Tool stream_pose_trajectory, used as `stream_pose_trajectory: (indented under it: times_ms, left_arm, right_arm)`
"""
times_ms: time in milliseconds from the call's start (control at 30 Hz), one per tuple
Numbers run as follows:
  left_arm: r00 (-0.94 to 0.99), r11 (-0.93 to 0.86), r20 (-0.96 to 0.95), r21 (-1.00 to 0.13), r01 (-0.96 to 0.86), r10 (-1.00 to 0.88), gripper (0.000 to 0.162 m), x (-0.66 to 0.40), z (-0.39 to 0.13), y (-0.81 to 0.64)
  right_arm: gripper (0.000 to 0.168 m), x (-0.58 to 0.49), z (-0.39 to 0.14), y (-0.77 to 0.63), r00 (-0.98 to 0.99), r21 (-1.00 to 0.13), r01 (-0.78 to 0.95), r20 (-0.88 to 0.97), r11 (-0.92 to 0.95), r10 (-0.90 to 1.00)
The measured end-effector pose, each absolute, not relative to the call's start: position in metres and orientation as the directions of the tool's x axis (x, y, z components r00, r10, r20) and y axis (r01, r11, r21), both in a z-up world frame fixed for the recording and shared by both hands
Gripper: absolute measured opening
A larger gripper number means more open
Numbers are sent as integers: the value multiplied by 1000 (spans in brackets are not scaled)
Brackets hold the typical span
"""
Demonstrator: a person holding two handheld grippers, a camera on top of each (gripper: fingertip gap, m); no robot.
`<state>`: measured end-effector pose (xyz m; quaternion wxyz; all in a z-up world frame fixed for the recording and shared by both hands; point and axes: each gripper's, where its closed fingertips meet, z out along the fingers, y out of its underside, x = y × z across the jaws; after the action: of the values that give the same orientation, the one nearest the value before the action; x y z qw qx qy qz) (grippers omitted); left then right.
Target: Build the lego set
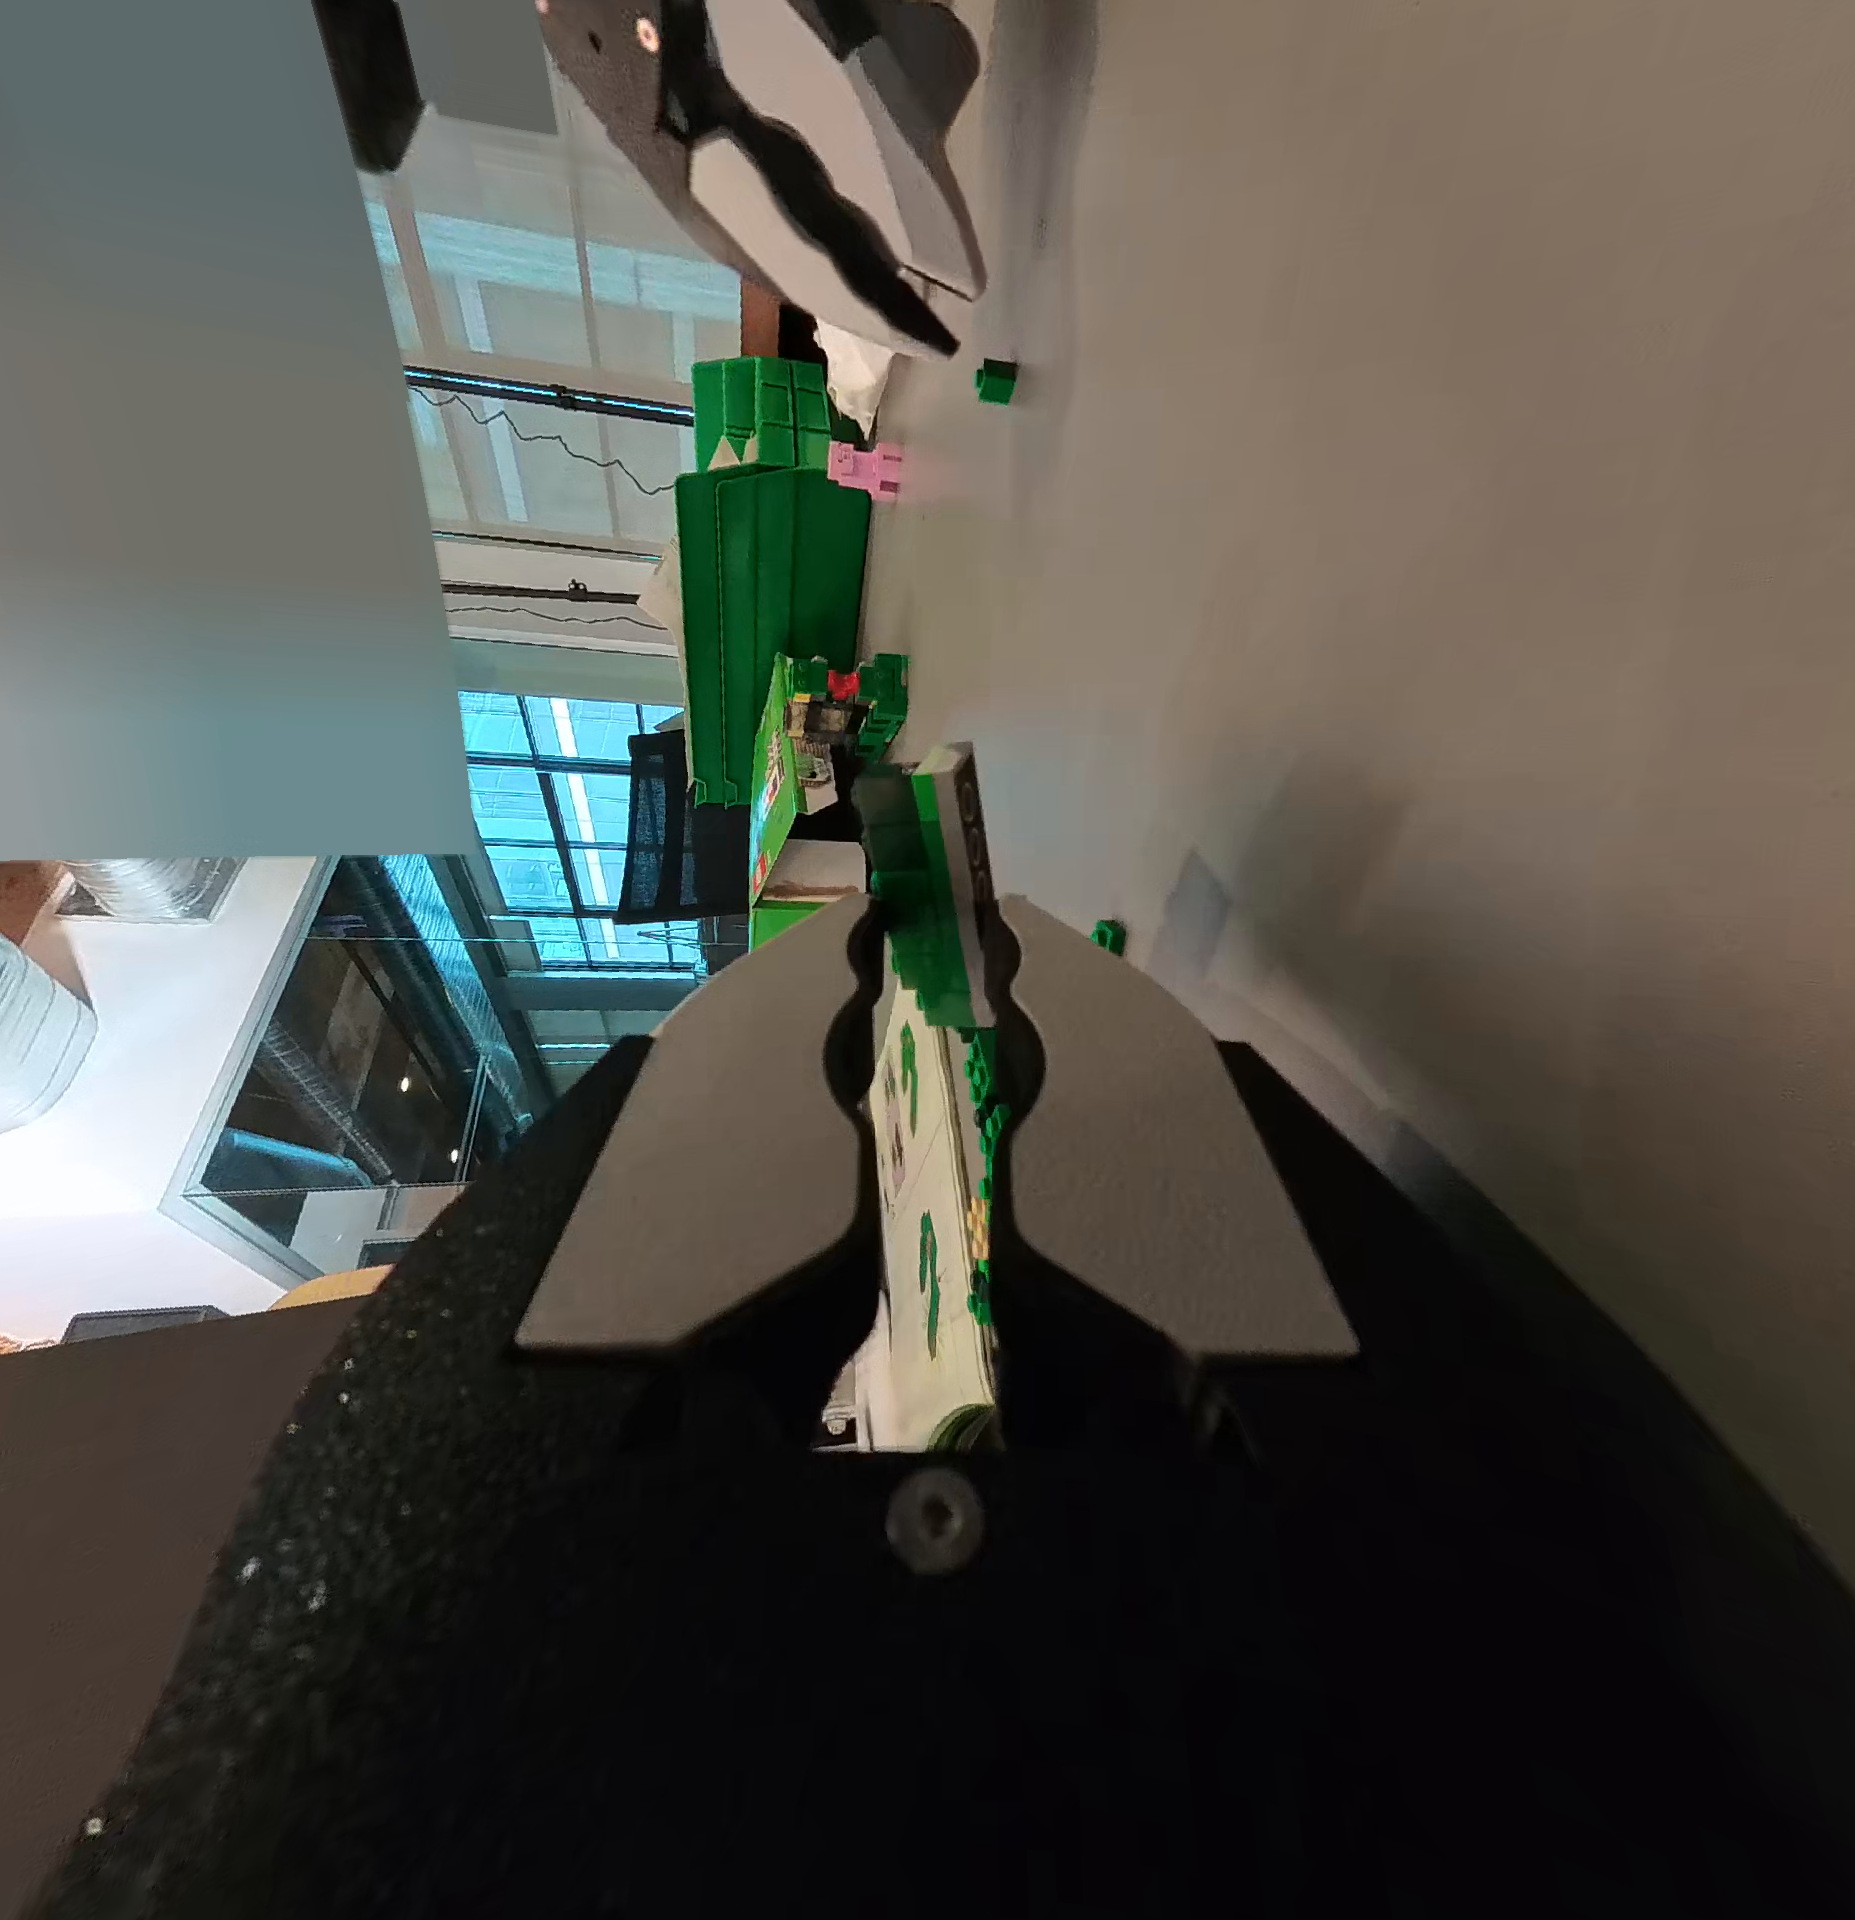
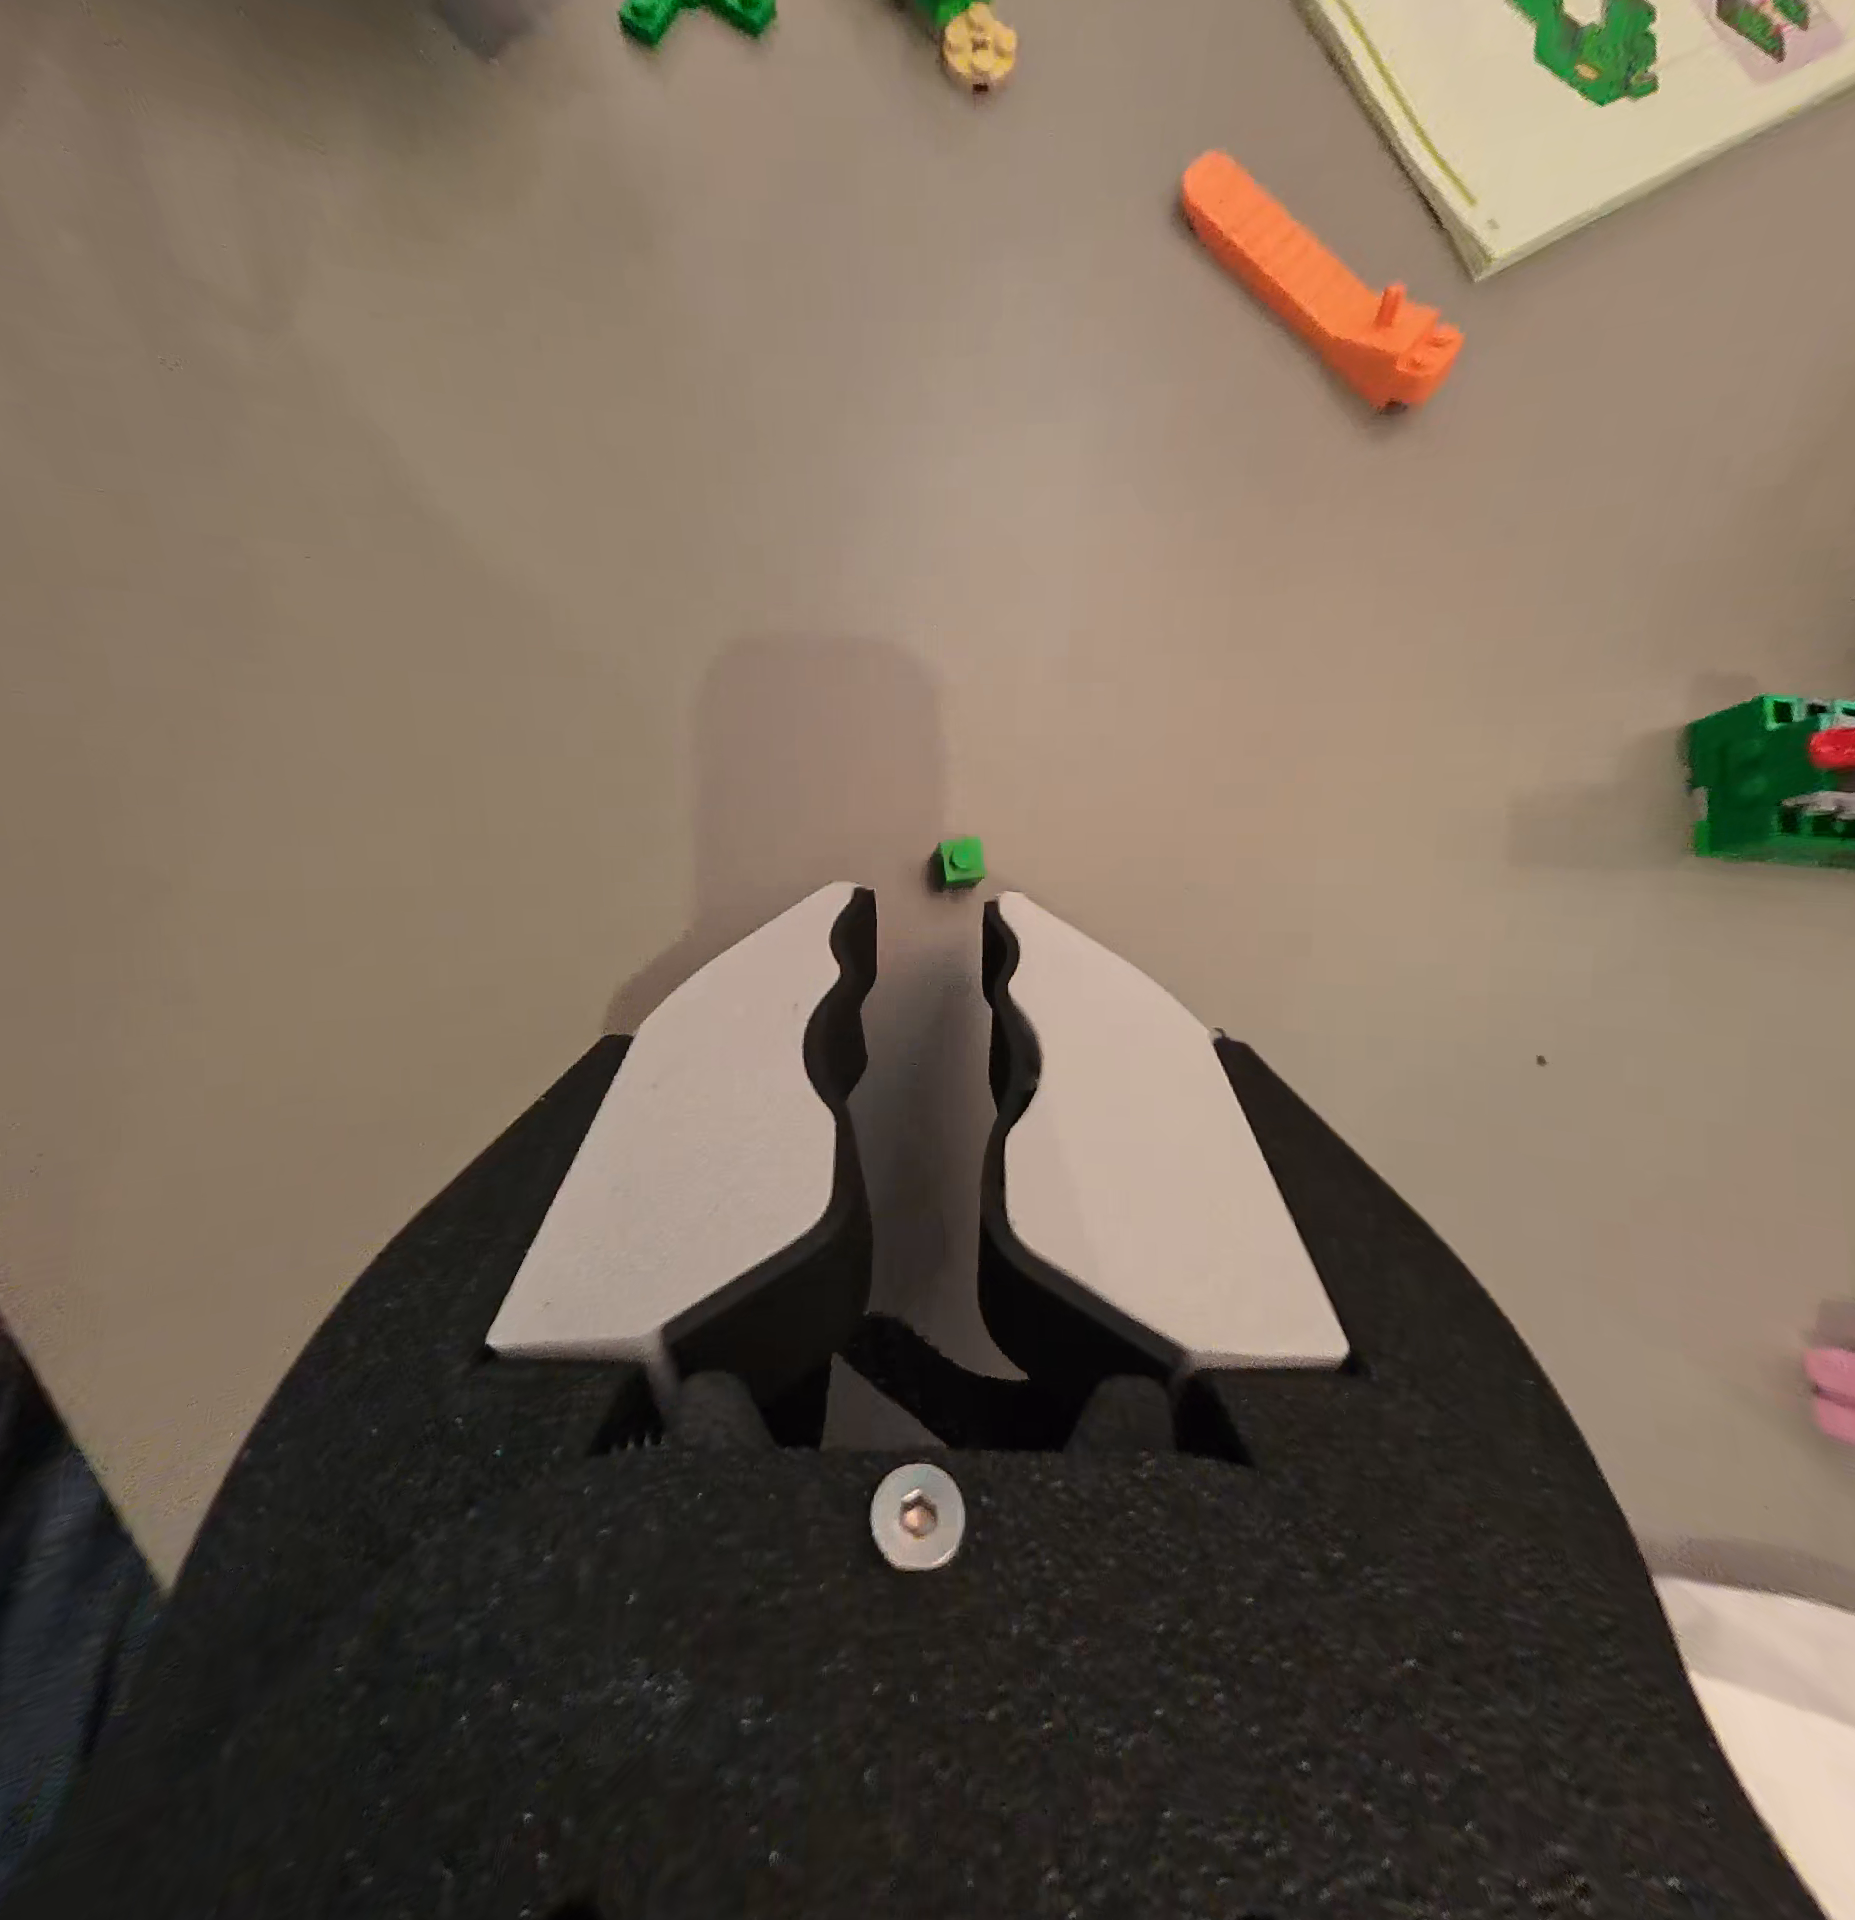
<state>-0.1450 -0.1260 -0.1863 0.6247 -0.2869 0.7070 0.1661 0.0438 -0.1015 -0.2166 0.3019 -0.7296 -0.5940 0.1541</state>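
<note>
My left gripper (image 1: 938, 914) is turned on its side and shut on a flat green and grey lego assembly (image 1: 938, 883), which sticks out past the fingertips above the open instruction booklet (image 1: 918, 1195). My right gripper (image 2: 928, 904) is open and empty, pointing down at the grey table. A small green one-stud brick (image 2: 959, 864) lies just beyond its fingertips, slightly right of the gap. The left wrist view shows the same brick (image 1: 998, 381) under the right gripper (image 1: 944, 312).
An orange brick separator (image 2: 1318, 281), the booklet (image 2: 1588, 114), a green build with a red part (image 2: 1785, 779) and a pink piece (image 2: 1853, 1392) lie to the right. Loose green pieces (image 2: 694, 16) lie far ahead. Green boxes (image 1: 772, 582) stand behind. The left gripper's tips are roughly 20 cm from the right gripper's. Left tips and right tips are each some 15 cm from the orange brick separator (image 2: 1318, 281).
</note>
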Motion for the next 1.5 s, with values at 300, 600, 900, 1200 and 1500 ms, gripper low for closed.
stream_pose_trajectory:
  times_ms: [300, 600, 900, 1200, 1500]
  left_arm:
    - [-54, 782, -980, -120, -612, -193, 17, -145, -186, -126]
    - [-48, 784, -978, -133, -606, -204, 17, -146, -186, -127]
    - [-42, 781, -975, -148, -607, -218, 17, -147, -186, -125]
    - [-55, 781, -974, -142, -608, -220, 17, -147, -188, -125]
    - [-56, 781, -975, -139, -609, -217, 17, -147, -188, -125]
  right_arm:
    - [20, 33, -221, -98, 200, -734, 673, 66, -89, 978]
    - [20, 32, -225, -92, 176, -741, 664, 20, -103, 984]
    - [15, 28, -220, -94, 183, -734, 670, 25, -106, 983]
    - [11, 30, -228, -89, 254, -675, 722, 56, -150, 966]
    - [11, 25, -222, -79, -300, -32, 875, 748, 483, 592]
